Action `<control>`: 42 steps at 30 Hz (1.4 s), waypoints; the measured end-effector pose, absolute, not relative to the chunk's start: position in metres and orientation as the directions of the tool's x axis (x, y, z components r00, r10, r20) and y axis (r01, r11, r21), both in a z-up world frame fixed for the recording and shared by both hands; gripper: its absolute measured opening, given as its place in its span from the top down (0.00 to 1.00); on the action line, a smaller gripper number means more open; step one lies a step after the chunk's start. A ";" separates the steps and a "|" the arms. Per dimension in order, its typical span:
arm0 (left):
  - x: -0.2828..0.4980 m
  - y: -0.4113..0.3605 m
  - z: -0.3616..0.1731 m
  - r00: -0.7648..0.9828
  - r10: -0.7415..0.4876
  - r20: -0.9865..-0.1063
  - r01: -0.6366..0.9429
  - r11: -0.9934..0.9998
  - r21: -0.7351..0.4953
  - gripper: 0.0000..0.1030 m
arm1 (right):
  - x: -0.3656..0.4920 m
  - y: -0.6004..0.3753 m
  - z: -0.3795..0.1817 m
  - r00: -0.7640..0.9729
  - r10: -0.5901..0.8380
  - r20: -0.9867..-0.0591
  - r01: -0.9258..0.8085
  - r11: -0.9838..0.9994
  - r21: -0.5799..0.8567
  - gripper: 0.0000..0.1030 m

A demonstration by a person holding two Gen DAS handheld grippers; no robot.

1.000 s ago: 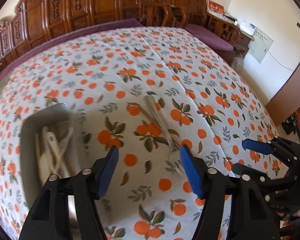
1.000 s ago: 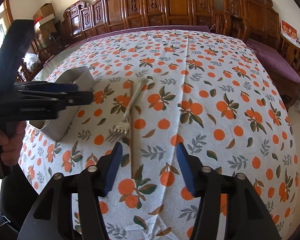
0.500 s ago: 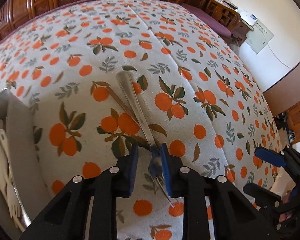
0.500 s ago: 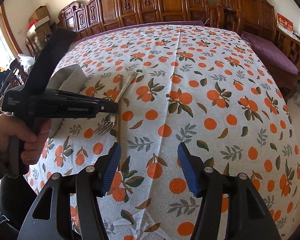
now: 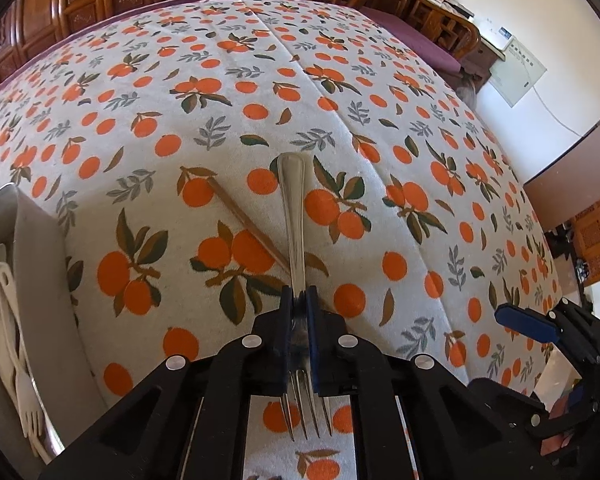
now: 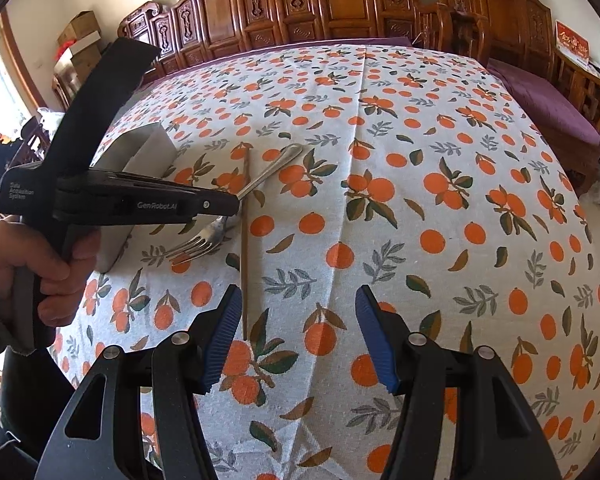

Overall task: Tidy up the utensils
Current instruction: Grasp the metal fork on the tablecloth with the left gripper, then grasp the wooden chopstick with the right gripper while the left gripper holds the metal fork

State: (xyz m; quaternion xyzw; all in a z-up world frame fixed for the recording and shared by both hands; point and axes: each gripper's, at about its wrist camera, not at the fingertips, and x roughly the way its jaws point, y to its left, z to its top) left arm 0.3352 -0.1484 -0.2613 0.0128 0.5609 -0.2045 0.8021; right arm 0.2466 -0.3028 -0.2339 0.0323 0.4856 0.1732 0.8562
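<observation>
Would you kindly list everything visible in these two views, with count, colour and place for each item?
Metal fork: one, silver, clamped at its neck, handle pointing away, tines toward the camera.
Chopstick: one, brown wood, lying on the cloth beside the fork.
Utensil tray: one, grey, at the table's left side.
Plastic cutlery: several pieces, cream white, inside the tray; one is a fork.
Tablecloth: one, white with orange fruit print, covering the table.
Carved chairs: several, brown wood, along the far wall.
Left gripper: black, blue fingers shut on the fork.
Right gripper: black, blue fingers open, holding nothing.
Left hand: grips the left gripper's handle.
</observation>
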 end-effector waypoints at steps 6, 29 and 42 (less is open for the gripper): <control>0.326 -0.138 -0.252 0.301 -0.310 -0.902 0.344 0.917 -0.200 0.95 | 0.247 -0.294 -0.236 0.462 0.338 -0.820 -0.272 0.934 0.232 0.41; 0.327 -0.127 -0.261 0.304 -0.233 -0.924 0.354 0.928 -0.117 0.94 | 0.268 -0.246 -0.260 0.435 0.282 -0.855 -0.402 0.911 0.096 0.89; 0.336 -0.140 -0.267 0.309 -0.183 -0.933 0.370 0.927 -0.060 0.94 | 0.264 -0.255 -0.260 0.430 0.307 -0.849 -0.408 0.905 0.120 0.96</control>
